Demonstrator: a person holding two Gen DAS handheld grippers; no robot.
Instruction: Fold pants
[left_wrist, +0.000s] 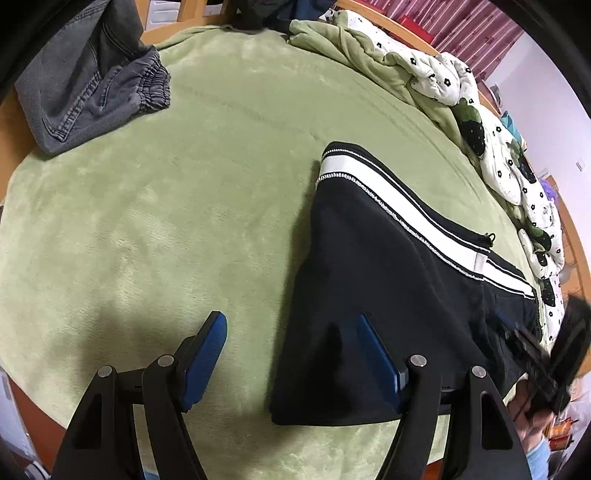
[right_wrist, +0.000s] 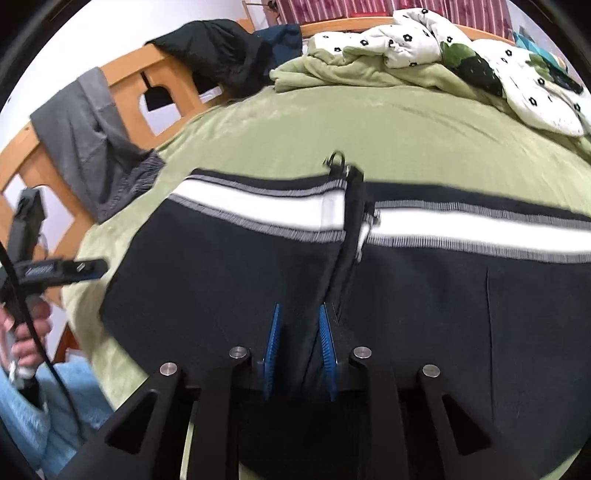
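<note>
Here, the scene reads line by line.

Pants: the black knit pants with a white side stripe (left_wrist: 388, 280) lie flat on the green fleece blanket (left_wrist: 184, 221), toward its right and near side in the left wrist view, apparently already doubled, since the stripe breaks at a seam or edge in the right wrist view.

Right gripper: the right gripper (right_wrist: 300, 350) sits low over the near edge of the pants, its blue pads (right_wrist: 274, 343) close together with dark cloth between them; it looks to be pinching a ridge of the fabric, likely so that layer can be lifted and carried over.

Left gripper: the left gripper (left_wrist: 291, 354) hovers with its tongs spread wide, one pad over bare blanket and the other over the left near corner of the pants, holding nothing; it seems poised to take that corner.

Stage: probably mid-fold, with a further fold to come.

Surroundings: grey denim jeans (left_wrist: 88, 81) lie at the far left corner, well apart from the work; a white quilt with black flowers (left_wrist: 461, 96) is bunched along the far right edge.

Risk: a one-sided lift may skew the layers.
</note>
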